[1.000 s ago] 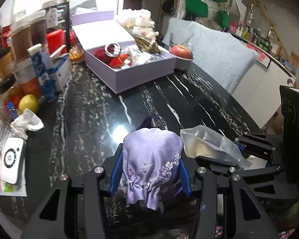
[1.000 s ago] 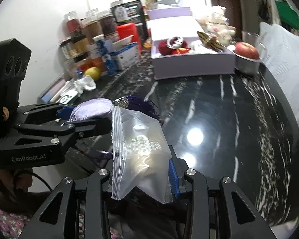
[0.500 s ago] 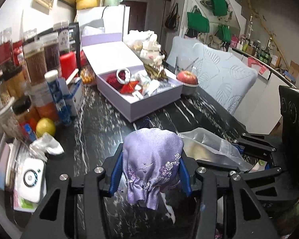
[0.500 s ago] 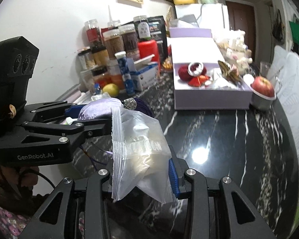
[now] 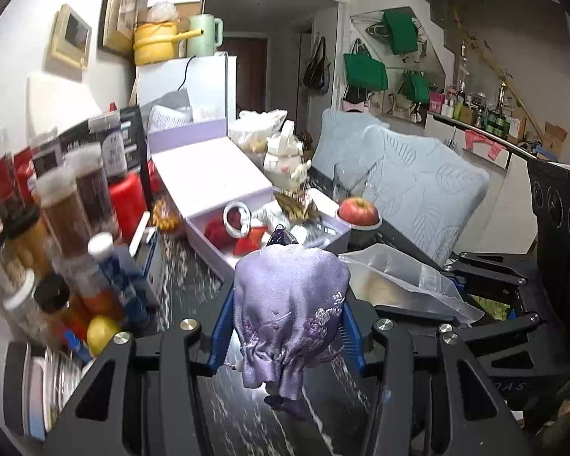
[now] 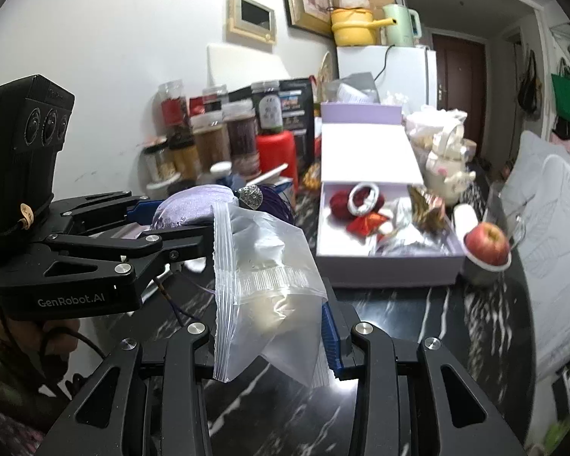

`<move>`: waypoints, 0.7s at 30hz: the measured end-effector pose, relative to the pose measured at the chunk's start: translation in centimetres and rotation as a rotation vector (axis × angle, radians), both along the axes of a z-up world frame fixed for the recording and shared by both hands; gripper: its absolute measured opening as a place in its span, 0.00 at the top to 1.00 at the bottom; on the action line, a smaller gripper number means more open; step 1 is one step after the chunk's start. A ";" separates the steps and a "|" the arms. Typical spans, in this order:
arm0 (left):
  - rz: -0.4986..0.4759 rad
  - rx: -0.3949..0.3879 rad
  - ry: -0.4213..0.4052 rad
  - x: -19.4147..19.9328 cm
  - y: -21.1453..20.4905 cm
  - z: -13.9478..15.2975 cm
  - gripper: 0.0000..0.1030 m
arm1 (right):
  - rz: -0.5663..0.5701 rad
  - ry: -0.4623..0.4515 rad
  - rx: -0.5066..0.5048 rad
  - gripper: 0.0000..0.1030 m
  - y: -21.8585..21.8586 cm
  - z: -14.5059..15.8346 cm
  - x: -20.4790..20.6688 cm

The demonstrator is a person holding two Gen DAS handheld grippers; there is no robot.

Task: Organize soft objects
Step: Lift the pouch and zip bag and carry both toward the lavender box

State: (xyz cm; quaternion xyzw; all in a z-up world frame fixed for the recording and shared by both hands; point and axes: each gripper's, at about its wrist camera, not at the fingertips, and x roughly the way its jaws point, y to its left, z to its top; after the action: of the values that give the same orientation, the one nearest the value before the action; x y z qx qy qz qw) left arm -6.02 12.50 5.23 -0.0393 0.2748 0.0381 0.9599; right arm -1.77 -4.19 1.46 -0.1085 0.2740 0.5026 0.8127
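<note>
My left gripper point(image 5: 287, 326) is shut on a lilac embroidered drawstring pouch point(image 5: 288, 304), held above the black marble table point(image 5: 193, 277); a dark purple tassel with a silver cap point(image 6: 251, 195) pokes out beyond it. My right gripper point(image 6: 273, 326) is shut on a clear zip bag point(image 6: 264, 277), close beside the pouch. From the left wrist view the zip bag point(image 5: 395, 281) sits just right of the pouch, clamped in the right gripper's fingers point(image 5: 486, 271). In the right wrist view the left gripper point(image 6: 193, 224) and the pouch point(image 6: 193, 207) lie just left of the bag.
An open lilac gift box point(image 5: 269, 228) with red items and a white ring stands ahead on the table. An apple in a small bowl point(image 5: 359, 212) is to its right, a white teapot point(image 5: 285, 163) behind. Jars and bottles point(image 5: 68, 212) crowd the left edge, with a lemon point(image 5: 100, 332).
Both grippers have risen together with pouch and bag still clamped, and tilted up, so more of the wall, fridge and room shows. The table surface sits lower in view.
</note>
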 end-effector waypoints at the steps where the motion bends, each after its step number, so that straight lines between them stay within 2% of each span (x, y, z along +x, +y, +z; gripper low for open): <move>1: -0.004 0.008 -0.009 0.5 0.2 0.4 0.53 | -0.002 -0.006 0.003 0.64 0.1 0.4 0.5; 9: -0.034 0.039 -0.045 3.9 1.4 2.4 0.53 | -0.017 -0.049 0.036 0.64 1.2 3.1 3.8; 21: -0.047 0.088 -0.086 11.6 4.0 4.8 0.53 | -0.042 -0.120 0.058 0.64 4.0 6.5 10.3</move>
State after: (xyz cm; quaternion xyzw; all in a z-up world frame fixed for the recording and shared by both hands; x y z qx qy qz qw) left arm 5.63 16.52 10.08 0.0076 0.2321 0.0261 0.9723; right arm 8.49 -0.17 7.93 -0.1091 0.2127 0.4858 0.8408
